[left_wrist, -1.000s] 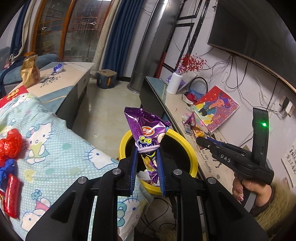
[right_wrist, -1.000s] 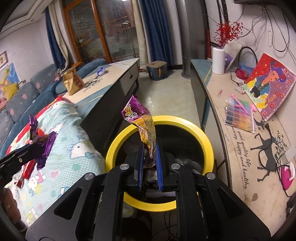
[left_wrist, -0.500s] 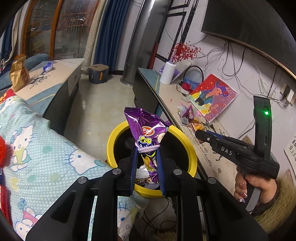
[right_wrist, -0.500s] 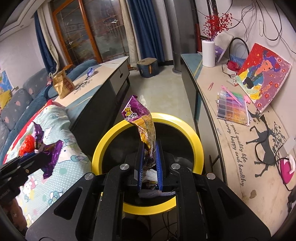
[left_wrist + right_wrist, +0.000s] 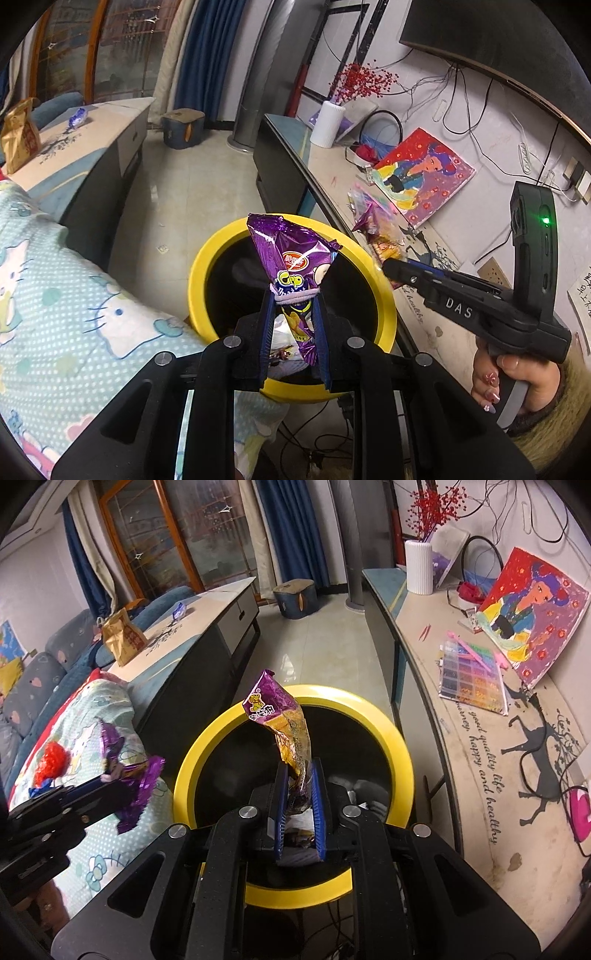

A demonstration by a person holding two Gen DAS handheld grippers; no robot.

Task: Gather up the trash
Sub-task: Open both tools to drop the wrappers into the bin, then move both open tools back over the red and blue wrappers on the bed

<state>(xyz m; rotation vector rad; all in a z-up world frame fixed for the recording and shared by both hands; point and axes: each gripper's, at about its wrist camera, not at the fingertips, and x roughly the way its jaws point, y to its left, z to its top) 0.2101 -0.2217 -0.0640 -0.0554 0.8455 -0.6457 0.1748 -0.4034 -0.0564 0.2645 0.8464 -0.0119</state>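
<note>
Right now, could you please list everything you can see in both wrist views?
purple snack bag: 1, purple, in left gripper over the bin.
purple-gold wrapper: 1, purple and gold, in right gripper over the bin.
trash bin: 1, yellow rim, black inside, on floor.
brown paper bag: 1, brown, on coffee table.
white vase: 1, white, red sprigs, on side counter.
painting: 1, red and purple, leaning on wall.
bead tray: 1, multicoloured, on counter.
left gripper: 1, black, shut.
right gripper: 1, black, shut.

Left tongs point(image 5: 291, 317), right tongs point(image 5: 299, 794): both clamped.
</note>
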